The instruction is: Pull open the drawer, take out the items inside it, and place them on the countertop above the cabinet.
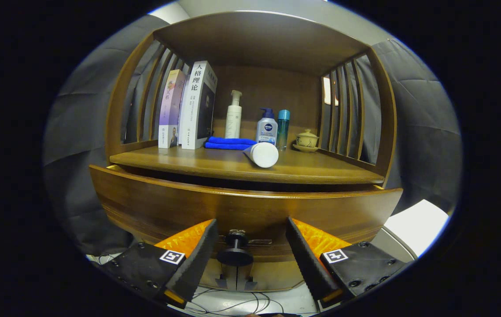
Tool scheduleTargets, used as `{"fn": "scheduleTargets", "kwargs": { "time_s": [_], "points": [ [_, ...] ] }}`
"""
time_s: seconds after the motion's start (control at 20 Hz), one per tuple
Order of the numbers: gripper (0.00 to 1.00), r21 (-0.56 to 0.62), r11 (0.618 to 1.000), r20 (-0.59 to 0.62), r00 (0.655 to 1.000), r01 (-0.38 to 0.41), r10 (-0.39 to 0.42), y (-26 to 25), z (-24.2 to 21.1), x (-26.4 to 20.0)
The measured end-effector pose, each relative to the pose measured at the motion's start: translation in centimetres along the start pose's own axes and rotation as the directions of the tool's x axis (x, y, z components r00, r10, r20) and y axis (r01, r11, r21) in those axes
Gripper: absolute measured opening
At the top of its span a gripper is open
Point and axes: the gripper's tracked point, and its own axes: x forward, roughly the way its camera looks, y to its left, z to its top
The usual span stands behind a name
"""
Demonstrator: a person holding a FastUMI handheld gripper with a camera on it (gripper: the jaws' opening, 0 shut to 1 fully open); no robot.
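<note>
A wooden cabinet fills the gripper view, with its drawer front (241,211) pulled out a little from under the countertop (215,165). A dark round knob (235,251) sticks out of the drawer front low down. My gripper (250,233) is open, its two fingers standing either side of the knob without touching it. The drawer's inside is hidden behind its front. A white tube (263,154) lies on its side near the countertop's front edge.
At the back of the countertop stand two books (189,105), a folded blue cloth (229,143), a white pump bottle (233,115), a blue-capped pump bottle (267,127), a teal bottle (283,128) and a small lidded cup (307,140). Slatted wooden sides enclose the shelf. Cables lie on the floor below.
</note>
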Motion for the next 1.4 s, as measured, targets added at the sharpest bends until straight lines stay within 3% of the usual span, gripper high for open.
{"fn": "scheduleTargets", "kwargs": {
  "time_s": [0.35, 0.75, 1.1, 1.4],
  "points": [
    [0.98, 0.022, 1.000, -0.024, 1.000, -0.004, 0.004, 0.4, 0.7, 3.4],
    [0.98, 0.017, 1.000, -0.014, 1.000, 0.011, -0.011, 0.0, 1.1, 2.7],
    [0.98, 0.040, 0.999, 0.154, 0.988, -0.008, 0.002, -1.2, 9.6, -4.3],
    [0.98, 0.100, 0.988, 0.216, 0.972, -0.118, 0.094, -1.5, 16.3, -11.1]
  ]
}}
